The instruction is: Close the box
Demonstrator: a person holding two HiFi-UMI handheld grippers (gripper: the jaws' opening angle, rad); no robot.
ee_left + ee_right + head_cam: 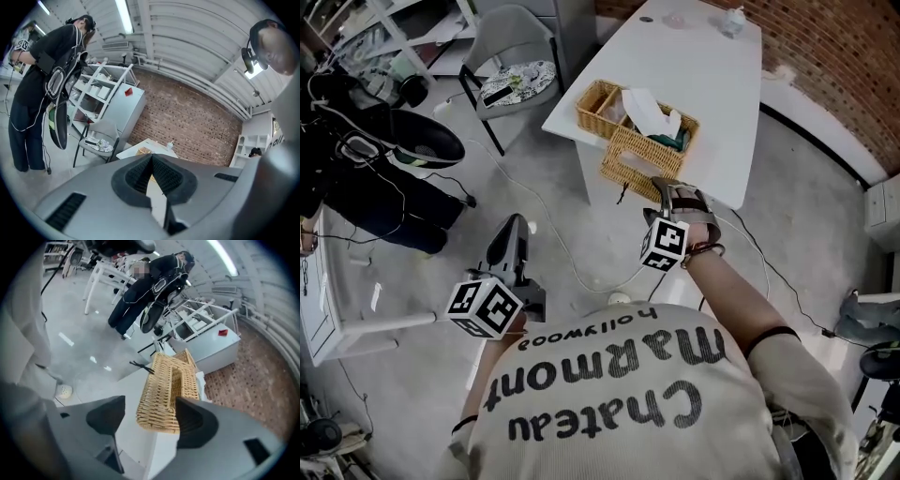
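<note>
The box is not yet closed, and the step in hand looks like taking hold of the lid.

At the left, the left hand-held gripper (153,164) has its jaws pressed together with nothing between them. It is held low, well clear of the tabletop (712,84), and seems to have no part in this step.

The wicker box (605,108) sits at the near edge of the tabletop, close to its near left corner. It is open, with white paper (652,112) standing up inside. Its lid (639,161) is folded out toward the person and seems to reach just past that edge.

The right hand-held gripper (150,416) is spread wide. The lid's free end lies between its jaws, close to one pad but not pinched.

The next move likely calls for closing those jaws on the lid's free end, then swinging it up and over the box. The upright paper may keep the lid from seating flat.

Count: two hand-held grippers, one box, one lid, one tabletop.
</note>
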